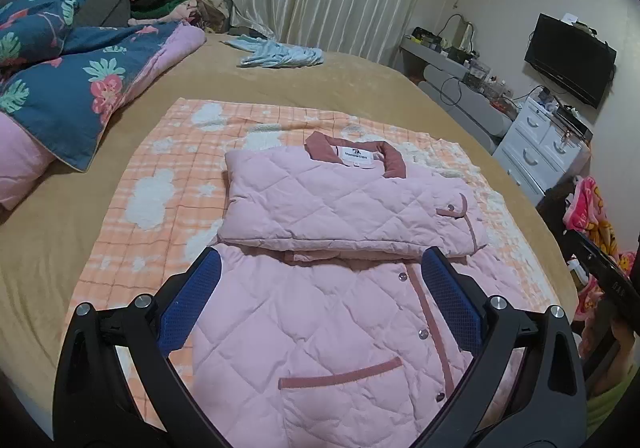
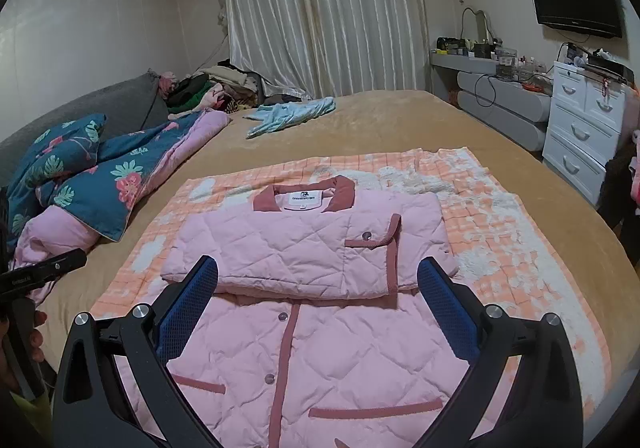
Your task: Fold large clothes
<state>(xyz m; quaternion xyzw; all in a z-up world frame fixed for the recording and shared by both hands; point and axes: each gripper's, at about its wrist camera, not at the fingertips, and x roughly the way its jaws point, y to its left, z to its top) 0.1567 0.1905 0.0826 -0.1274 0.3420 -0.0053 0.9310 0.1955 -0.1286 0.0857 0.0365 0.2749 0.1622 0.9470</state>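
A pink quilted jacket [image 1: 320, 308] with dusty-rose trim and collar lies on an orange checked blanket [image 1: 160, 184] on the bed. Its sleeves are folded across the chest as a flat band [image 1: 344, 208] below the collar. My left gripper [image 1: 320, 260] is open and empty above the jacket's lower front, blue pads wide apart. In the right wrist view the jacket [image 2: 320, 360] lies the same way, with the folded band [image 2: 308, 248] across it. My right gripper [image 2: 318, 268] is open and empty above the same area. Neither touches the fabric.
A blue floral quilt [image 1: 68, 88] is bunched at the left. A light blue garment [image 1: 280, 56] lies at the far side of the tan bed [image 1: 360, 88]. White drawers [image 2: 584, 128], a grey desk and a wall TV stand at the right.
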